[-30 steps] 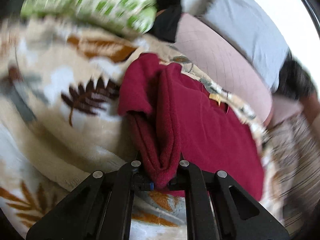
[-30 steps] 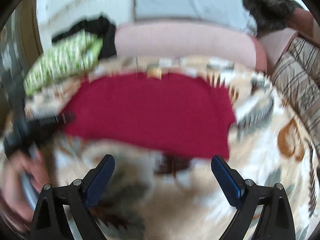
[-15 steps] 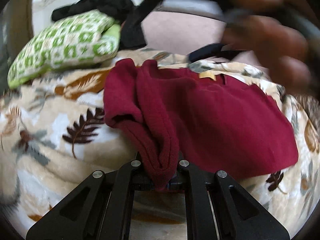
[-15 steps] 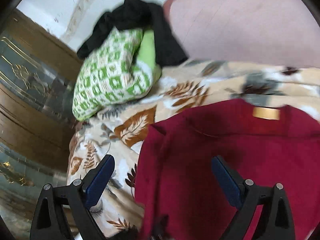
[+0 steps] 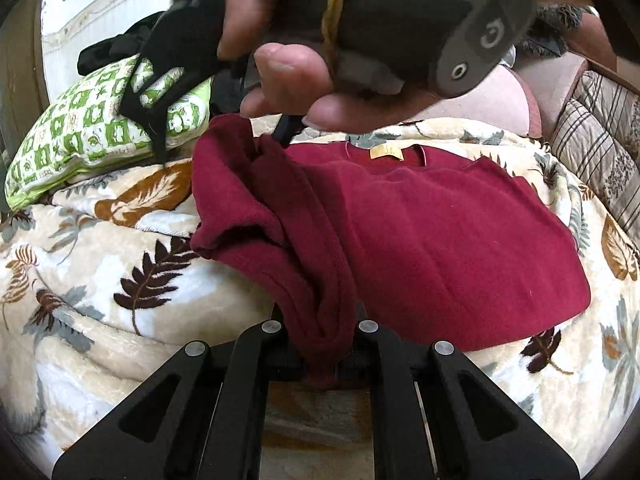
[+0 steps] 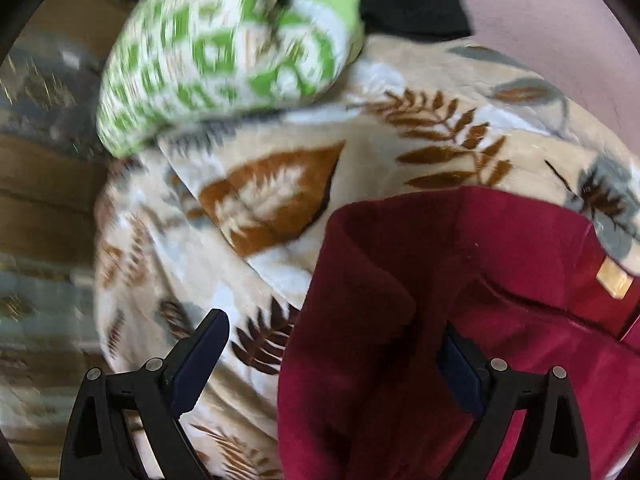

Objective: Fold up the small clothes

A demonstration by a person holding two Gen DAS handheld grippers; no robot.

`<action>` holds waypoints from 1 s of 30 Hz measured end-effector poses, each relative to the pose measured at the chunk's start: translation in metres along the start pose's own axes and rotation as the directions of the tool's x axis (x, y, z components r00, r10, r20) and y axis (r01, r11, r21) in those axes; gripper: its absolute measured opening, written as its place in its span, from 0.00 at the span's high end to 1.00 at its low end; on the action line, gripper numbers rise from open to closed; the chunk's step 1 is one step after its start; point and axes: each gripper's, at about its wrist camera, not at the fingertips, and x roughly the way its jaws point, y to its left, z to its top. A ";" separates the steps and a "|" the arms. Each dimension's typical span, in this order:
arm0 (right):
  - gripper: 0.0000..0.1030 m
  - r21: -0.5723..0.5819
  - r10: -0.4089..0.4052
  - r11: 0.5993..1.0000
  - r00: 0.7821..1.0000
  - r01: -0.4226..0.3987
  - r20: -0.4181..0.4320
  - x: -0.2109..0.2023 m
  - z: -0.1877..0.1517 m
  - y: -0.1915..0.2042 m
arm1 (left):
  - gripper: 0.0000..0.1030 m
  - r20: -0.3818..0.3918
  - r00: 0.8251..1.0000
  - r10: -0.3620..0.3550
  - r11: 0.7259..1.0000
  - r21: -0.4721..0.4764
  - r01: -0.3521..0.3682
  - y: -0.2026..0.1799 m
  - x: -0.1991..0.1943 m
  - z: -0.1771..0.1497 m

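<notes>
A dark red fleece top [image 5: 440, 240] lies on a cream leaf-print blanket [image 5: 100, 280], neck label [image 5: 386, 153] at the far side. My left gripper [image 5: 322, 360] is shut on a bunched fold of the top's near left edge. My right gripper [image 6: 332, 360] is open, its jaws straddling the top's far left shoulder fold [image 6: 380, 280]; its right finger sits against the cloth. In the left wrist view the right gripper and the hand holding it [image 5: 288, 72] hang over that shoulder.
A green-and-white pillow [image 5: 92, 128] with black clothing [image 5: 116, 46] behind it lies at the far left. A pink cushion [image 5: 508, 96] and striped pillows [image 5: 600, 140] are at the far right. A wooden headboard [image 6: 36, 200] is left of the blanket.
The right gripper has swung from the near side over the top to its far left shoulder and lowered onto it, still open. The left gripper keeps its hold on the fold.
</notes>
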 end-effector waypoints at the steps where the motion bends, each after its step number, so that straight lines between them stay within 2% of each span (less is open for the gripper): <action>1: 0.28 -0.024 -0.046 0.999 0.999 0.045 -0.011 0.003 0.001 0.003 | 0.93 0.002 1.000 0.001 1.000 0.000 -0.001 0.000 0.000 0.000; 2: 0.43 -0.048 -0.082 0.996 0.996 0.081 -0.020 0.005 0.001 0.006 | 0.93 0.004 1.000 0.000 1.000 -0.002 0.000 0.000 0.000 0.001; 3: 0.65 -0.060 -0.157 0.986 0.987 0.155 -0.021 0.003 0.001 0.000 | 0.93 0.008 1.000 -0.005 1.000 -0.004 0.005 0.001 0.000 0.001; 4: 0.77 -0.060 -0.157 0.986 0.987 0.155 -0.021 0.003 0.001 0.000 | 0.93 0.024 1.000 -0.014 1.000 -0.005 0.014 0.000 -0.002 0.001; 6: 0.83 -0.083 -0.175 0.981 0.984 0.176 0.013 -0.008 -0.005 -0.010 | 0.93 0.057 0.998 -0.023 1.000 0.017 0.022 -0.005 -0.006 0.003; 11: 0.85 -0.058 -0.143 0.987 0.981 0.152 0.134 -0.052 -0.029 -0.043 | 0.93 0.148 0.987 -0.067 0.994 0.093 0.053 -0.026 -0.017 0.002; 17: 0.85 0.054 -0.095 0.995 0.958 0.084 0.271 -0.112 -0.078 -0.094 | 0.93 0.208 0.965 -0.160 0.976 0.183 0.122 -0.057 -0.039 0.005; 22: 0.85 0.109 -0.104 0.992 0.936 0.071 0.337 -0.149 -0.128 -0.136 | 0.93 0.190 0.961 -0.202 0.948 0.284 0.143 -0.108 -0.050 0.000; 28: 0.85 0.183 -0.149 0.979 0.928 0.090 0.341 -0.164 -0.170 -0.195 | 0.92 0.107 0.975 -0.196 0.923 0.355 0.146 -0.182 -0.037 -0.003; 30: 0.85 0.217 -0.166 0.972 0.925 0.094 0.343 -0.161 -0.177 -0.215 | 0.87 0.072 0.979 -0.191 0.906 0.396 0.148 -0.202 -0.027 -0.010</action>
